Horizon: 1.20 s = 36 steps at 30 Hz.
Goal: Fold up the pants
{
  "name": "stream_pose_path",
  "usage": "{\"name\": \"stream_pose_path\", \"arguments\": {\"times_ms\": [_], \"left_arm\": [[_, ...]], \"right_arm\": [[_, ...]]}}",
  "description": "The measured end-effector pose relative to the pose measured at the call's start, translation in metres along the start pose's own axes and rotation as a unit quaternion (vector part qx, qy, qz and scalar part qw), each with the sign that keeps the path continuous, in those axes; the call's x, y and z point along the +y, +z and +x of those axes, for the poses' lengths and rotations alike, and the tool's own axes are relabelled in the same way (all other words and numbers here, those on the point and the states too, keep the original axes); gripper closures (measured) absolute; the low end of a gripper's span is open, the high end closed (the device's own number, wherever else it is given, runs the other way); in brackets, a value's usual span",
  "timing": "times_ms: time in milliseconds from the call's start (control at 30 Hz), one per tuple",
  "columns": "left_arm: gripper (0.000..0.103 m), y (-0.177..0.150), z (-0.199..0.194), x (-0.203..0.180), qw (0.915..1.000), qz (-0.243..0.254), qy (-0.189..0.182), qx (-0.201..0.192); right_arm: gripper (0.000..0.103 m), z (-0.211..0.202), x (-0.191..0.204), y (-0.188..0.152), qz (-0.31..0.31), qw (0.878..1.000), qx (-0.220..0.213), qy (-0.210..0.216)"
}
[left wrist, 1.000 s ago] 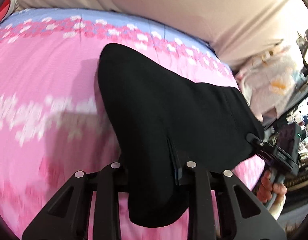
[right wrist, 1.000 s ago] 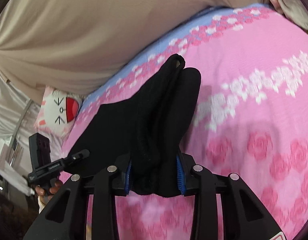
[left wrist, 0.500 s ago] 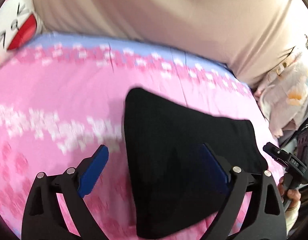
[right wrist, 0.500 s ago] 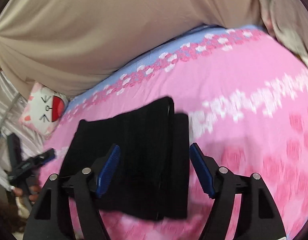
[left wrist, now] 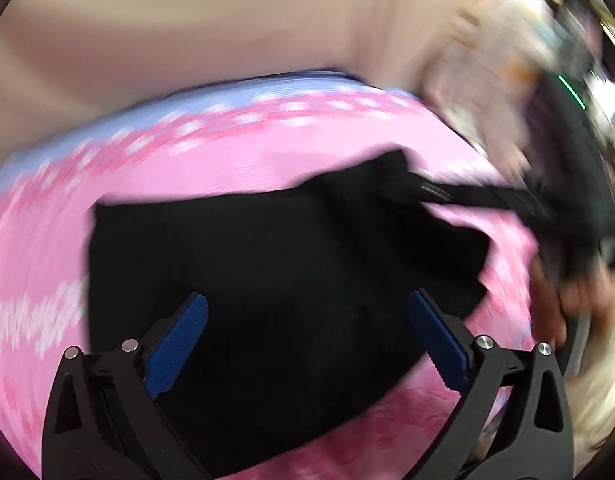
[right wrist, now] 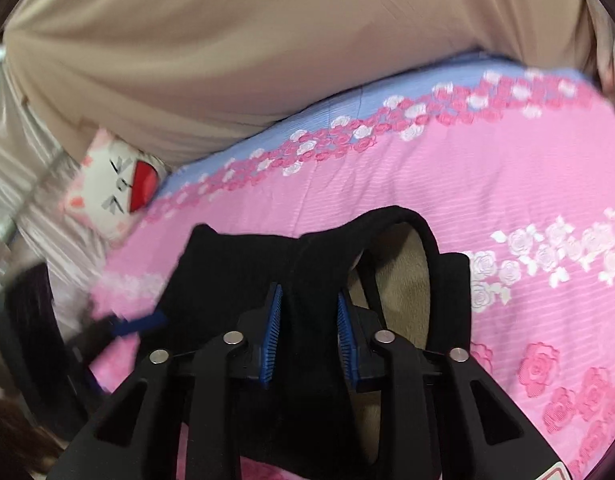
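The black pants (left wrist: pixel 267 264) lie folded on the pink flowered bedspread (left wrist: pixel 227 152). My left gripper (left wrist: pixel 307 332) is open above their near part, its blue pads wide apart and empty. In the left wrist view the right gripper (left wrist: pixel 407 184) pinches the pants' far right corner and lifts it. In the right wrist view my right gripper (right wrist: pixel 309 320) is shut on a thick fold of the black pants (right wrist: pixel 235 268), whose waistband opens to show a beige lining (right wrist: pixel 403 268). The left gripper's blue pad (right wrist: pixel 139 324) shows at the left, blurred.
A beige curtain (right wrist: pixel 227 60) hangs behind the bed. A white cat-face cushion (right wrist: pixel 115 184) lies at the bed's far left corner. Light bedding and clutter (left wrist: pixel 487 72) sit off the bed's right side. The bedspread (right wrist: pixel 487 184) has a blue far border.
Both grippers let go of the pants half a second ago. My right gripper has since shut on a fold again and lifted it. My left stays open and has swung right.
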<state>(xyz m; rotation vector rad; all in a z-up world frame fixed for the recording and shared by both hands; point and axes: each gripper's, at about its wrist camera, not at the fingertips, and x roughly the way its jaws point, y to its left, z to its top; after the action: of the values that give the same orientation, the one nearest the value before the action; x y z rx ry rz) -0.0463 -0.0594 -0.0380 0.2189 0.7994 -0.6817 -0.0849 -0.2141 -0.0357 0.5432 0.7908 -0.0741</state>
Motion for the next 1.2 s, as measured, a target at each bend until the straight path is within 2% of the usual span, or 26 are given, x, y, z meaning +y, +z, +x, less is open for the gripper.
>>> {"name": "stream_pose_path", "arguments": {"times_ms": [67, 133, 200, 267, 300, 367, 400, 433, 467, 533, 633, 667, 700, 767, 867, 933, 967, 1033, 1133, 1200], "left_arm": [[0.005, 0.001, 0.013, -0.035, 0.9981, 0.060, 0.008, -0.005], [0.005, 0.004, 0.026, -0.055, 0.9961, 0.088, 0.011, -0.005], [0.006, 0.006, 0.040, -0.066, 0.9951, 0.098, 0.003, 0.005], [0.032, 0.008, 0.051, -0.067, 0.9957, 0.092, -0.002, 0.012], [0.043, 0.010, 0.060, -0.059, 0.9967, 0.076, -0.009, 0.027], [0.067, 0.017, 0.063, -0.042, 0.9987, 0.033, -0.026, 0.030], [0.090, 0.022, 0.060, -0.030, 0.9988, 0.009, -0.036, 0.030], [0.093, 0.026, 0.057, -0.019, 0.9983, -0.011, -0.047, 0.032], [0.093, 0.029, 0.051, -0.003, 0.9972, -0.037, -0.057, 0.029], [0.093, 0.032, 0.042, 0.015, 0.9964, -0.056, -0.061, 0.021], [0.093, 0.031, 0.033, 0.032, 0.9946, -0.078, -0.066, 0.018], [0.093, 0.030, 0.030, 0.035, 0.9940, -0.082, -0.070, 0.018], [0.093, 0.032, 0.033, 0.038, 0.9937, -0.084, -0.072, 0.017], [0.093, 0.030, 0.029, 0.037, 0.9940, -0.082, -0.070, 0.017], [0.093, 0.027, 0.029, 0.028, 0.9950, -0.079, -0.061, 0.015], [0.092, 0.029, 0.028, 0.029, 0.9948, -0.081, -0.061, 0.014], [0.092, 0.029, 0.027, 0.029, 0.9944, -0.081, -0.065, 0.016], [0.090, 0.031, 0.022, 0.027, 0.9948, -0.078, -0.064, 0.009], [0.087, 0.031, 0.018, 0.015, 0.9938, -0.067, -0.089, 0.000], [0.087, 0.028, 0.034, 0.002, 0.9934, -0.054, -0.098, 0.022]], "right_arm": [[0.084, 0.004, -0.008, 0.005, 0.017, 0.999, 0.013, 0.027], [0.097, 0.006, -0.014, 0.008, 0.030, 0.997, 0.029, 0.069], [0.097, 0.006, -0.014, 0.011, 0.039, 0.993, 0.042, 0.107], [0.095, 0.005, -0.011, 0.013, 0.028, 0.992, 0.050, 0.115], [0.091, 0.003, -0.009, 0.013, 0.016, 0.993, 0.052, 0.105], [0.090, -0.005, -0.012, 0.014, 0.011, 0.995, 0.040, 0.090], [0.090, -0.015, -0.017, 0.014, 0.011, 0.997, 0.026, 0.079], [0.090, -0.021, -0.022, 0.013, 0.012, 0.997, 0.018, 0.073], [0.090, -0.030, -0.029, 0.010, 0.013, 0.998, 0.009, 0.065], [0.090, -0.033, -0.036, 0.005, 0.006, 0.999, 0.009, 0.035], [0.090, -0.019, -0.043, -0.001, -0.004, 0.999, 0.045, 0.019], [0.085, -0.011, -0.044, -0.003, -0.004, 0.998, 0.059, 0.023], [0.071, 0.000, -0.044, -0.004, -0.003, 0.997, 0.075, 0.027], [0.057, 0.015, -0.042, -0.006, -0.009, 0.996, 0.090, 0.021], [0.057, 0.033, -0.032, -0.004, -0.030, 0.995, 0.092, 0.019], [0.082, 0.039, -0.024, -0.003, -0.049, 0.995, 0.082, 0.012], [0.091, 0.039, -0.021, -0.003, -0.052, 0.995, 0.079, 0.013], [0.092, 0.025, -0.013, -0.003, -0.061, 0.996, 0.060, 0.011], [0.092, -0.007, -0.018, -0.007, -0.059, 0.998, 0.032, 0.013], [0.089, 0.012, -0.042, -0.017, -0.038, 0.997, 0.060, -0.012]]}}
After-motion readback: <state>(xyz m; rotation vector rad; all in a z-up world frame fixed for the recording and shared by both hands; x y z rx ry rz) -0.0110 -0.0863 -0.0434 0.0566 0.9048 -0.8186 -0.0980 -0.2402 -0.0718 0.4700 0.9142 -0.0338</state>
